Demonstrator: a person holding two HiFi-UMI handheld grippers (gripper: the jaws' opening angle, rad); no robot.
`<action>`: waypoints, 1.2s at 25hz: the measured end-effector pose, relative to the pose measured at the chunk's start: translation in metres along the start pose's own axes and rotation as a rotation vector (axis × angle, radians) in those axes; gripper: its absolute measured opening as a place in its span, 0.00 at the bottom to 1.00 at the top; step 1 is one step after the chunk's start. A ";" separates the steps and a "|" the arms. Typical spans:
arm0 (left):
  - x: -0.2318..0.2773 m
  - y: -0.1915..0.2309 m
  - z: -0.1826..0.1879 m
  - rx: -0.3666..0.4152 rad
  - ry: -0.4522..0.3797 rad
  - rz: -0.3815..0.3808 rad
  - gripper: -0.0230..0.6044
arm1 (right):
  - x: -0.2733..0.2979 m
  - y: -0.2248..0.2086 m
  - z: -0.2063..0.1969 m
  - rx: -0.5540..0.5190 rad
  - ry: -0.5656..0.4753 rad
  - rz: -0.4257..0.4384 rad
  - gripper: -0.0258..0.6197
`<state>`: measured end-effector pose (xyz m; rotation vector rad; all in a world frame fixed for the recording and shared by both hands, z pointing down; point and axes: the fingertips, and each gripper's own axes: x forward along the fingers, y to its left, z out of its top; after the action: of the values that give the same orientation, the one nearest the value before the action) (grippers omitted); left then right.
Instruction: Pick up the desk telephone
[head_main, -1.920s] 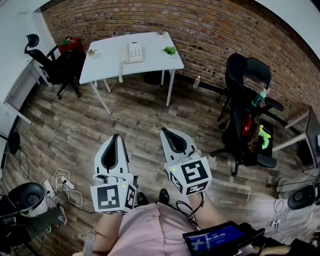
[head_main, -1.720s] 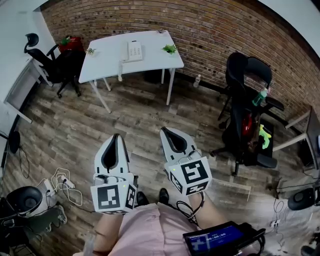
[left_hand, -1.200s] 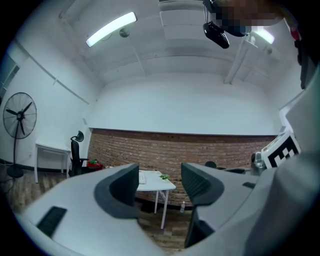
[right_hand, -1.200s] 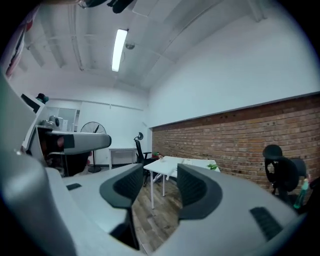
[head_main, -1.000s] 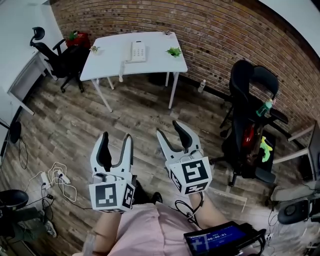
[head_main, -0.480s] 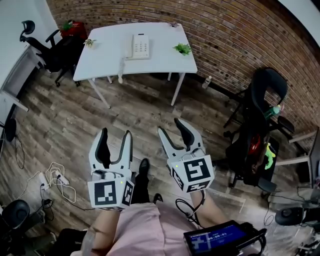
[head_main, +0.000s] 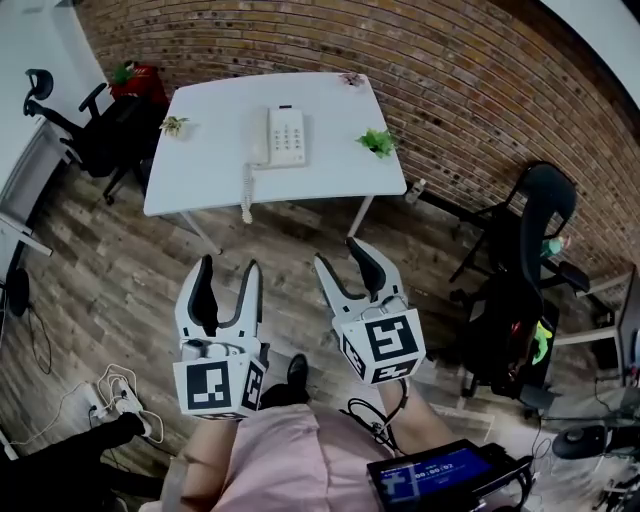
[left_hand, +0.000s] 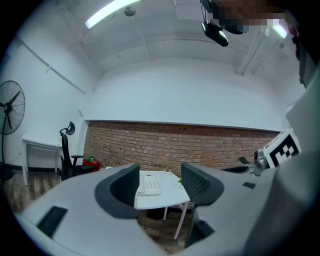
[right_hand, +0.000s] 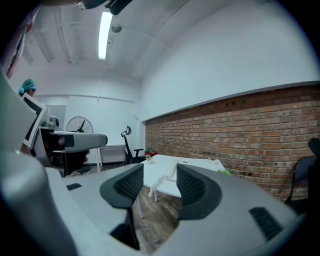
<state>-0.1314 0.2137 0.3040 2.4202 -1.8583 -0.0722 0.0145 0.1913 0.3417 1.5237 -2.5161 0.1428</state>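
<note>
A white desk telephone (head_main: 281, 137) with a coiled cord (head_main: 246, 190) lies on the white table (head_main: 200, 170) by the brick wall. The telephone (left_hand: 148, 184) also shows far off between the left jaws, and its handset and cord (right_hand: 165, 181) show between the right jaws. My left gripper (head_main: 229, 280) and right gripper (head_main: 344, 260) are held over the wooden floor, short of the table's near edge. Both stand open with nothing between their fingers.
Two small green plants (head_main: 378, 143) (head_main: 173, 125) stand on the table. Black office chairs stand at the left (head_main: 75, 125) and at the right (head_main: 525, 290). A red bag (head_main: 138, 80) sits near the left chair. Cables and a power strip (head_main: 115, 395) lie on the floor at the lower left.
Both grippers opened earlier and have since moved forward together toward the table. The table and telephone now appear larger and nearer. The jaws have stayed at the same opening over the last second.
</note>
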 end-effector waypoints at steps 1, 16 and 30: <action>0.008 0.003 0.002 0.001 -0.004 -0.006 0.46 | 0.007 -0.003 0.005 -0.001 -0.005 -0.004 0.37; 0.076 0.021 -0.008 0.005 0.034 -0.056 0.46 | 0.063 -0.033 0.013 0.022 -0.003 -0.042 0.36; 0.191 0.029 -0.042 0.005 0.129 -0.047 0.46 | 0.157 -0.111 0.005 0.064 0.024 -0.021 0.36</action>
<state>-0.1061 0.0231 0.3516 2.4094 -1.7495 0.0834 0.0419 0.0027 0.3684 1.5622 -2.4986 0.2400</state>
